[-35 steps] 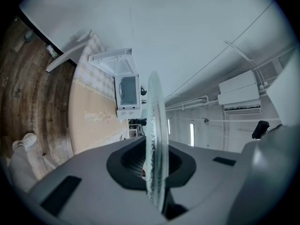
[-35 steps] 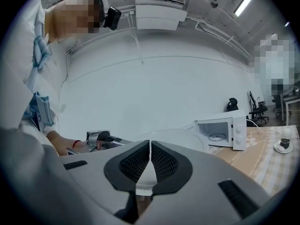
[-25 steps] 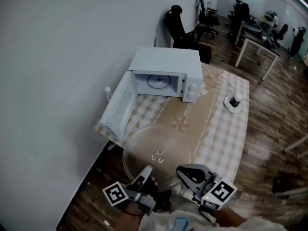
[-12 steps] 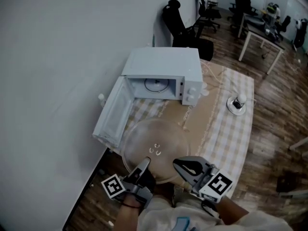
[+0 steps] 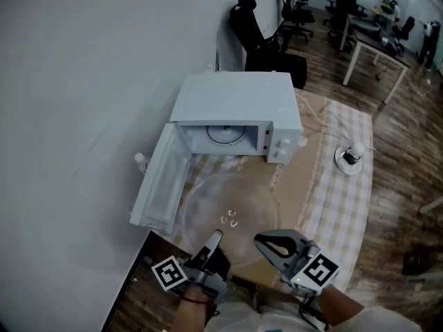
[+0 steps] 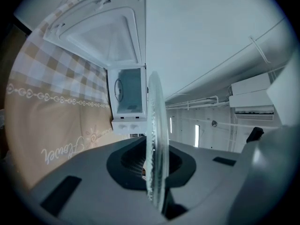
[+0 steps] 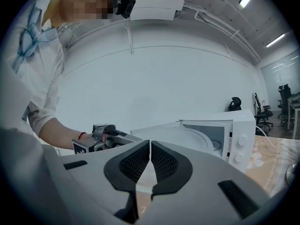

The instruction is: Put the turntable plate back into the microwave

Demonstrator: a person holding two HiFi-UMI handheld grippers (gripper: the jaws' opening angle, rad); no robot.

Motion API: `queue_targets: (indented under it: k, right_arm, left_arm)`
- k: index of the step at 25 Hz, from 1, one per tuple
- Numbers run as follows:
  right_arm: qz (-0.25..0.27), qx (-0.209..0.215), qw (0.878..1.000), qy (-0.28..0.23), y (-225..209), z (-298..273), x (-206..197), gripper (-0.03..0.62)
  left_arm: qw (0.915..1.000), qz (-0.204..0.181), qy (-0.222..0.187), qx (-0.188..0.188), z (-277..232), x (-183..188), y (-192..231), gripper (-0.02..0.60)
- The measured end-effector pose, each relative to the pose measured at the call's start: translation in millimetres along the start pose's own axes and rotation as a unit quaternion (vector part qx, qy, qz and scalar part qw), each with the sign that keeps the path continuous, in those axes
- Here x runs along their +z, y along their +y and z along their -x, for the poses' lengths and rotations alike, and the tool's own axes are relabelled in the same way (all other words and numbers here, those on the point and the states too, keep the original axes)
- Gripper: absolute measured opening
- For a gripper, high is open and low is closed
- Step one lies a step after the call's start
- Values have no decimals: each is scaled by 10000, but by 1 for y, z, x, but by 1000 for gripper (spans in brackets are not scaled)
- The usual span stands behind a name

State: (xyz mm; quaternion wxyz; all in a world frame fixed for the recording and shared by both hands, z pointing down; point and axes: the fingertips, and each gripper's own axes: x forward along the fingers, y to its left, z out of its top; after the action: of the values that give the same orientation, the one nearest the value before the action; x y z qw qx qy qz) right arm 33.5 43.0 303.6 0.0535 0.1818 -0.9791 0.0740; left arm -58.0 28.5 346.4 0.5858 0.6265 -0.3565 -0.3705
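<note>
Glass turntable plate (image 5: 232, 213) was up in the air, roughly level, over the near end of the table (image 5: 332, 199). It was just in front of the white microwave (image 5: 239, 102) and not yet inside it. The microwave door (image 5: 158, 185) stood wide open to the left, and a round ring (image 5: 225, 134) lay on the cavity floor.

Left gripper (image 6: 157, 165) was rolled onto its side w/ jaws narrow and clamped on the plate's near rim. In the left gripper view the glass ran edge-on btwn the dark pads (image 6: 129, 161), w/ both pressing on it.

Right gripper (image 7: 150, 161) sat flat, just right of the left one. Its jaws were drawn together w/ only a hairline slit btwn the pads, and nothing visibly pinched there. Its tips were at the plate's near rim, but I couldn't tell if they touched or bore the glass. In the right gripper view the plate showed as a shallow ellipse just past the tips, in front of the open cavity, w/ the microwave's two knobs (image 7: 239, 146) at right. A forearm (image 7: 51, 125) w/ a red wristband came in at left.

Both grippers pointed twd the microwave. The table had a checked cloth w/ a beige centre strip. A small white round-based item (image 5: 351, 156) stood at the table's right side, well apart from the plate. Black office chairs (image 5: 257, 37) were behind the microwave, w/ a desk (image 5: 374, 54) further back.
</note>
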Motion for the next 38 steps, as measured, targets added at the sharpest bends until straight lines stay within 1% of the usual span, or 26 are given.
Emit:
queue_targets:
  k: [3, 7, 12, 18, 24, 31, 35, 38]
  right_arm:
    - [-1, -189, 9998, 45, -18, -19, -5, 34]
    - [-109, -395, 9991, -101, -51, -43, -15, 34]
    - [-170, -596, 9979, -211, -86, -61, -27, 34]
    - [-75, -784, 9967, -202, -110, -85, -41, 34]
    - [-218, -1037, 9940, -275, -137, -106, -57, 34]
    - [-584, -1468, 9870, -277, -163, -115, -68, 35]
    - [-806, -1657, 9826, -234, -170, -118, -76, 35]
    - [-1007, -1769, 9789, -204, -170, -121, -79, 35]
  left_arm:
    - [9999, -33, 96, 49, -16, 21, 13, 12]
    - [9999, -122, 106, 8, -41, 46, 29, 12]
    - [9999, -8, 99, 39, -64, 63, 52, 12]
    - [9999, 57, 92, 48, -79, 86, 79, 12]
    - [9998, -85, 192, 31, -99, 110, 102, 12]
    - [9994, -13, 323, -95, -121, 120, 119, 12]
    - [9991, -78, 418, -63, -131, 123, 125, 12]
    - [9992, -63, 391, -53, -137, 127, 127, 12]
